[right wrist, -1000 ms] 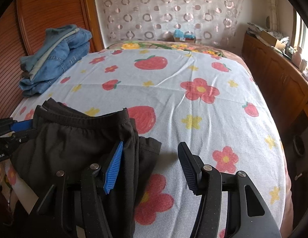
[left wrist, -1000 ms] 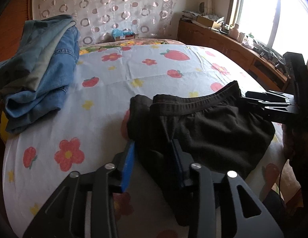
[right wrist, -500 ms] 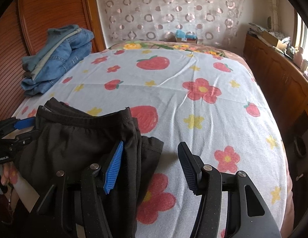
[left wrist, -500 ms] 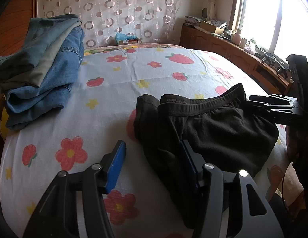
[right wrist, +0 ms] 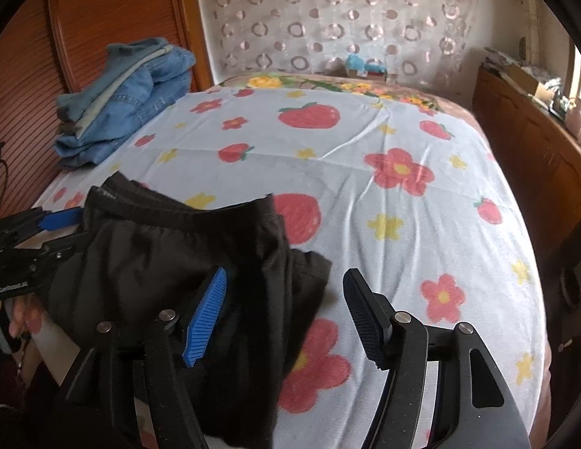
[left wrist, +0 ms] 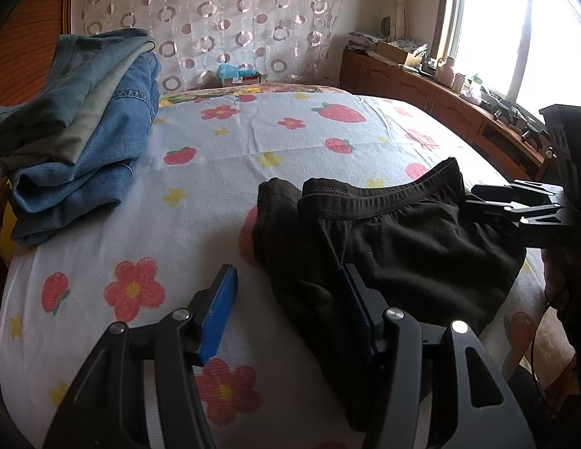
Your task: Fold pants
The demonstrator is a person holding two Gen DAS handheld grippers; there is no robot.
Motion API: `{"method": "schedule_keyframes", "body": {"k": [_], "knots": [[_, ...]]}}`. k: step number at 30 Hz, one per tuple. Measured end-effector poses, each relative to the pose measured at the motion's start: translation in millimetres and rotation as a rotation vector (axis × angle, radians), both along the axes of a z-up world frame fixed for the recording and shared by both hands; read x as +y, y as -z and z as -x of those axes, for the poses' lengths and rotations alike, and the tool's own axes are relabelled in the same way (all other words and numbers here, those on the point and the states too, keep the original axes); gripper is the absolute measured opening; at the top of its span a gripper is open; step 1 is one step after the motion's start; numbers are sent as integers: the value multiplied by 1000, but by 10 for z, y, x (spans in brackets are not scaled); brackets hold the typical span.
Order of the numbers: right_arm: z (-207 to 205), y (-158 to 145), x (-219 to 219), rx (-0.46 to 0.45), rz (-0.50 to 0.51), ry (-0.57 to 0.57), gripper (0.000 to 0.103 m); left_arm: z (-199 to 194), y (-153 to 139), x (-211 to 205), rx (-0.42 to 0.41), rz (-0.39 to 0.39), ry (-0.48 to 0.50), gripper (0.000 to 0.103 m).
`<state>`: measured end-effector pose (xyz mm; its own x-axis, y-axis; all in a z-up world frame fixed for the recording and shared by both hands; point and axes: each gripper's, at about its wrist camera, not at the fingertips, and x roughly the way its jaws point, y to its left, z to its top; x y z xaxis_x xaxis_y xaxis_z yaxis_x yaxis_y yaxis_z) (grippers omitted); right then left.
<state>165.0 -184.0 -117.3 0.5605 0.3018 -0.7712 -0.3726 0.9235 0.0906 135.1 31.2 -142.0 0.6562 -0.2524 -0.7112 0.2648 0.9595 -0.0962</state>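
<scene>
The black pants [left wrist: 402, 239] lie folded on the flowered bed sheet [left wrist: 200, 172] at its near edge, waistband facing the far wall. My left gripper [left wrist: 288, 299] is open and straddles the pants' left edge, its blue pads [left wrist: 219, 310] clear of the cloth. From the right wrist view, the pants [right wrist: 170, 247] lie at lower left. My right gripper [right wrist: 286, 299] is opening; the pants' right edge lies loose and blurred between its fingers, untouched by the pads. Each gripper shows in the other's view: the right gripper [left wrist: 477, 196], the left gripper [right wrist: 66, 230].
A stack of folded jeans and other garments [left wrist: 84, 131] sits at the bed's far left, against a wooden panel [right wrist: 114, 11]. A wooden cabinet [left wrist: 421, 89] with clutter runs along the right under a bright window. The bed's edge is just below both grippers.
My left gripper's jaws have opened and let go of the pants' left edge. The right jaws have widened slightly, and the cloth between them has shifted and blurred. Neither hand has moved away.
</scene>
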Motion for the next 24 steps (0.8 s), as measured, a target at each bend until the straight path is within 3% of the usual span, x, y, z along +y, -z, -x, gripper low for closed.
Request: {"method": "schedule_keyframes", "body": {"k": [9, 14, 24], "knots": [[24, 26, 53, 4, 16, -15, 66, -18, -21, 1, 23, 3, -1, 56], [36, 37, 67, -1, 28, -23, 64, -133, -154, 140, 66, 120, -31, 56], [33, 38, 70, -2, 29, -24, 63, -371, -195, 64, 108, 118, 11, 56]]}}
